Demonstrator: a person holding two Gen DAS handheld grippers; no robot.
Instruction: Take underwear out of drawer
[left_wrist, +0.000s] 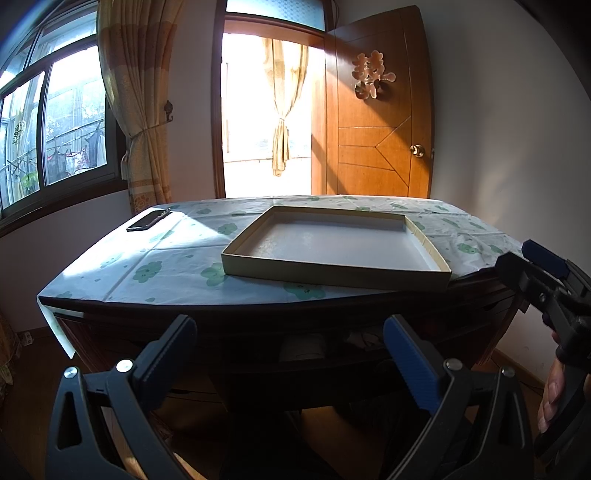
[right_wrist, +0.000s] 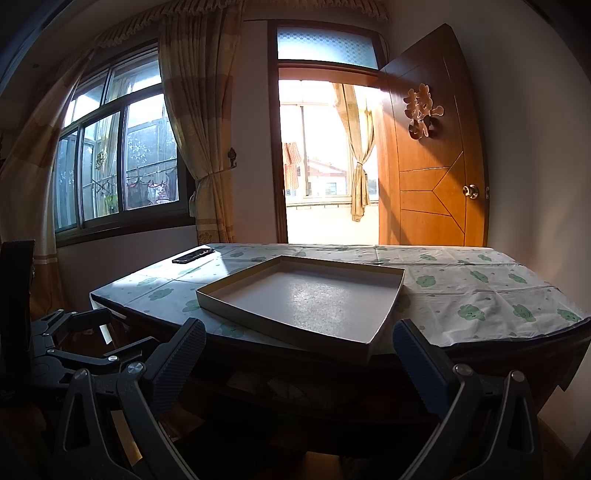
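Both claws sit at the bottom of their frames, released and holding nothing: the left gripper (left_wrist: 290, 354) and the right gripper (right_wrist: 299, 363) each show blue pads spread wide. Just beyond and below them, under the table's front edge, lies the drawer (left_wrist: 314, 347), a dark slot running left to right across the frame; pale folded cloth (left_wrist: 301, 349) shows inside it, probably the underwear, though the shadow is too deep to be sure. From either claw it lies ahead and slightly down, and the left one looks more squarely lined up with it. On top, a shallow empty box (left_wrist: 332, 247) rests on the flowered tablecloth (left_wrist: 177, 254), with a phone (left_wrist: 147, 220) in the upper left. Only the left view shows the right gripper at its right edge with a hand (left_wrist: 554, 391) behind; the right view shows the left gripper at lower left.
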